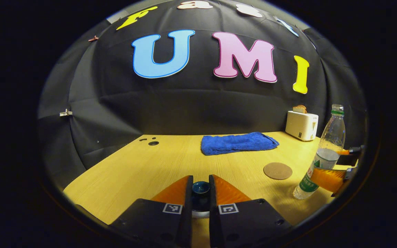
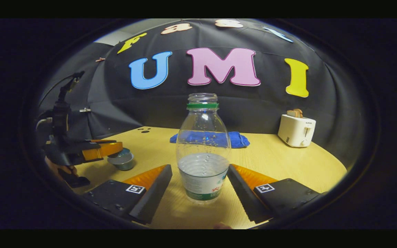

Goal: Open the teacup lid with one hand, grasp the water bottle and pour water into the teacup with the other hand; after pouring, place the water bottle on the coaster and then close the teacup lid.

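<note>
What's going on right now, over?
Left claw shut on teacup lid. Right claw open around bottle, not gripping. Coaster free. Nothing in the way.

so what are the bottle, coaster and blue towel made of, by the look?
Water bottle: clear thin plastic, glossy; you see the water and the towel through it. Coaster: probably cork, a matte speckled brown disc. Blue towel: soft terry or microfibre cloth, fuzzy and folded.

a pale wooden counter (image 1: 157,165) is seen. on it are laid a folded blue towel (image 1: 237,143), a round cork coaster (image 1: 277,171), a white toaster (image 1: 301,125), a water bottle (image 2: 203,151) and a teacup (image 2: 122,159).
</note>
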Available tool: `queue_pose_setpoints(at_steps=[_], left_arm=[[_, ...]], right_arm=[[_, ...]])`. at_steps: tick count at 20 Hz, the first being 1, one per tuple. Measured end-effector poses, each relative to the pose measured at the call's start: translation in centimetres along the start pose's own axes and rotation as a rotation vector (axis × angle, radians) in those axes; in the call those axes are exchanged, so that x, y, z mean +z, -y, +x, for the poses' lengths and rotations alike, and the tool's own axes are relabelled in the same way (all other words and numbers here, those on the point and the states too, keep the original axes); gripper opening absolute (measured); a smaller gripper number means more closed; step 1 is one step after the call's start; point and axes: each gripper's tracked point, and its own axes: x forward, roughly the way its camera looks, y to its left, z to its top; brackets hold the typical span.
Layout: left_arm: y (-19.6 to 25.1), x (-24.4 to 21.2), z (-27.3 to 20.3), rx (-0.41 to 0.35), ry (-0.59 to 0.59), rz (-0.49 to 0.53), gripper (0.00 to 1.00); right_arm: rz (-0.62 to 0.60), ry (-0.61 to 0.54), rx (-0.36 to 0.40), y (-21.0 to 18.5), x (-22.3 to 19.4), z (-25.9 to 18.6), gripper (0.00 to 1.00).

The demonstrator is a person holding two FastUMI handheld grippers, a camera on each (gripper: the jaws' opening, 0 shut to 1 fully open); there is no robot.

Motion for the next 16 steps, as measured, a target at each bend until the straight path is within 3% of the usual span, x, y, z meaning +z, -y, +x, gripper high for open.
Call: queue_pose_setpoints(at_steps=[1, 2, 8, 10, 11, 16], left_arm=[[-0.1, 0.2, -0.3, 0.001, 0.002, -0.006, 0.24], [-0.2, 0.4, -0.6, 0.004, 0.003, -0.008, 0.2], [-1.4, 0.5, -1.9, 0.014, -0.006, 0.001, 0.24], [-1.7, 0.3, -2.2, 0.019, -0.012, -0.002, 0.24], [-1.9, 0.1, -2.4, 0.023, -0.014, -0.002, 0.24], [-3.1, -0.5, -3.4, 0.046, -0.023, -0.029, 0.24]], right_arm=[[0.004, 0.007, -0.006, 0.1, -0.1, 0.4, 0.99], [0.01, 0.008, -0.012, 0.2, -0.2, 0.7, 0.99], [0.011, 0.013, -0.024, -0.1, -0.8, 2.6, 1.0], [0.005, 0.014, -0.034, 0.3, -0.8, 2.9, 0.92], [0.002, 0.009, -0.033, 0.2, -0.7, 3.1, 0.81], [-0.061, -0.022, -0.03, -0.2, -0.6, 3.6, 0.77]])
